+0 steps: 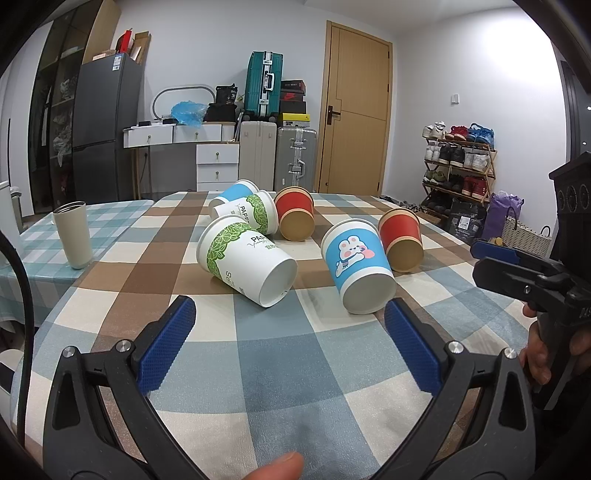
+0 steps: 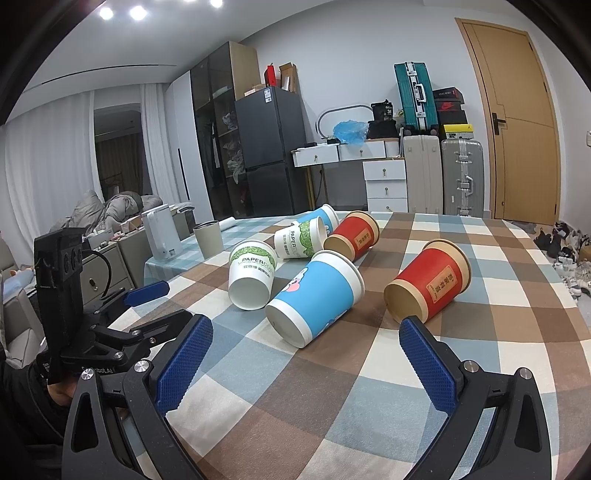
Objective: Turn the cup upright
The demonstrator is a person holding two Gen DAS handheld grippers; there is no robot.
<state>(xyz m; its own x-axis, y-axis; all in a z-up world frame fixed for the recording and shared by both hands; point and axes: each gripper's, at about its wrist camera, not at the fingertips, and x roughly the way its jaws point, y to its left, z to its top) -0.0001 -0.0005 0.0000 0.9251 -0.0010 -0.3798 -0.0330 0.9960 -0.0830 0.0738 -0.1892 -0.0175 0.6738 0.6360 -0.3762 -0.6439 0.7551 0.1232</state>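
Cups: six lie tipped on checked tablecloth (image 1: 280,354). Left gripper (image 1: 290,317) and right gripper (image 2: 306,339) both spread wide, empty; bunny cup (image 1: 360,266) at 1 o'clock from the left.

The room has pale walls, a wooden door (image 1: 354,107), a dark fridge (image 1: 105,122), white drawers (image 2: 386,181), suitcases (image 2: 461,177), a shoe rack (image 1: 460,162), white curtains (image 2: 48,166) and bright ceiling lights (image 2: 137,12).

even, bright ceiling-spot lighting, soft shadows, sharp focus, strong fisheye bending and dark corners
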